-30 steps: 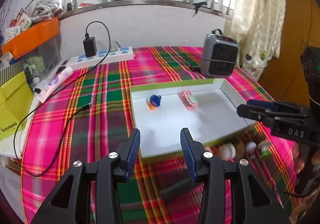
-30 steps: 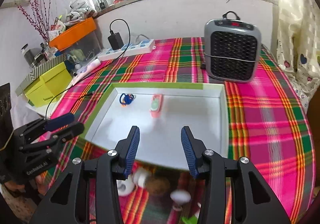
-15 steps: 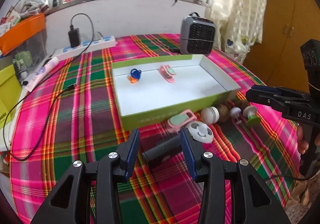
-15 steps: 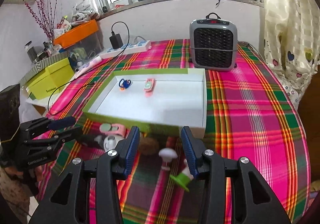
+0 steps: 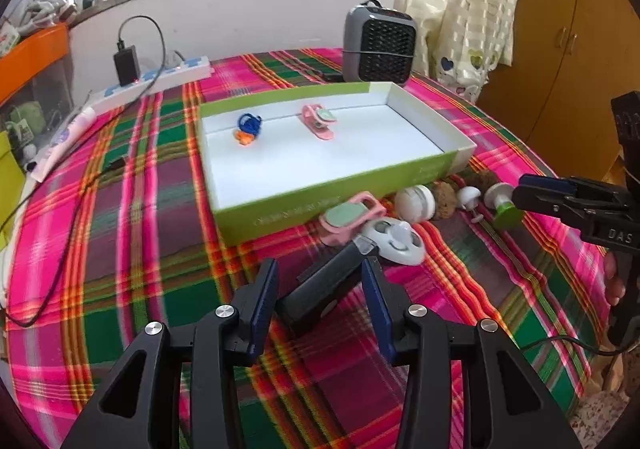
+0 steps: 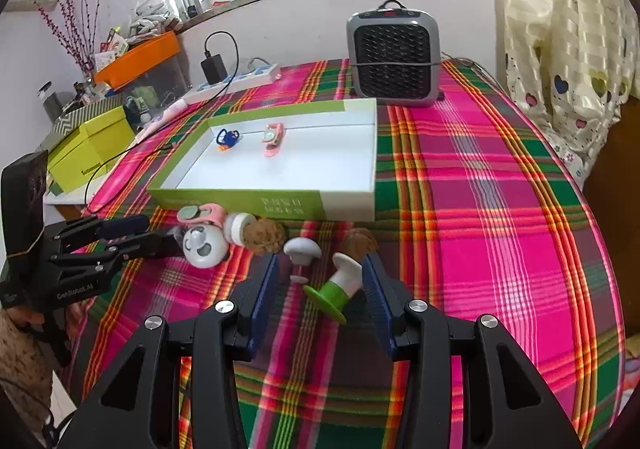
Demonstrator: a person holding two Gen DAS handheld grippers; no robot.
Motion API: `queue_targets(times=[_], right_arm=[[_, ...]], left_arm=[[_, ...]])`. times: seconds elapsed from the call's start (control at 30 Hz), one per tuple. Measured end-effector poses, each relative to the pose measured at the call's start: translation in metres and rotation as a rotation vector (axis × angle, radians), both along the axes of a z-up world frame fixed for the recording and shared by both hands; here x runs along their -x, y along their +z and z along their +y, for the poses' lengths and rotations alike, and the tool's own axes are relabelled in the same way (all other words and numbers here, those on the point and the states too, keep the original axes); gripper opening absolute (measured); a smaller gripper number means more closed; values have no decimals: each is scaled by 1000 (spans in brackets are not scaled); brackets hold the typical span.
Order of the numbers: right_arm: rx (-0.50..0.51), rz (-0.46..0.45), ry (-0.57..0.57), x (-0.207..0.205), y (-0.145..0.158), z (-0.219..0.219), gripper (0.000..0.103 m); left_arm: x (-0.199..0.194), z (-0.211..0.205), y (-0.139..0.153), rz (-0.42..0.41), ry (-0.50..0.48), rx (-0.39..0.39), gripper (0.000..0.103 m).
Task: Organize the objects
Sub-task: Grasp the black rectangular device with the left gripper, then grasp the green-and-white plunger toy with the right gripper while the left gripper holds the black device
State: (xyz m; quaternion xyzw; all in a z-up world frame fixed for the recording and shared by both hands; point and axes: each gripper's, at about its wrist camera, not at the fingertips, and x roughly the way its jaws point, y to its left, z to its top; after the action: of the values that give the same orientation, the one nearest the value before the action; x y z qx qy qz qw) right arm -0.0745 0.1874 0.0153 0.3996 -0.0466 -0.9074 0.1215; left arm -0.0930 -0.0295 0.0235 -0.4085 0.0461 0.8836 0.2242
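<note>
Both grippers have pulled back from the box (image 5: 332,185); left gripper (image 5: 320,289), open, should straddle the fan handle (image 5: 324,285) squarely.

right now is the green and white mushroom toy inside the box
No, the mushroom toy lies on its side on the plaid tablecloth, outside the box, between the open right tongs.
</note>
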Motion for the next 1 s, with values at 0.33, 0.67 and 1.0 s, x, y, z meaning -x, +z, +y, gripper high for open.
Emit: queue_targets(times=[0.33,0.67,1.0], right_arm=[[-3,-34,-22,-2,-11,8,44],[-34,-54,-29,7,-19,0,49],[-90,-66,-44,11,-27,-9,50]], left_arm=[[-22,24,-6,-54,-74,-37,41],[-19,26,-11,-78,0,-45,41],[-16,29,-13,-65,39,-24,41]])
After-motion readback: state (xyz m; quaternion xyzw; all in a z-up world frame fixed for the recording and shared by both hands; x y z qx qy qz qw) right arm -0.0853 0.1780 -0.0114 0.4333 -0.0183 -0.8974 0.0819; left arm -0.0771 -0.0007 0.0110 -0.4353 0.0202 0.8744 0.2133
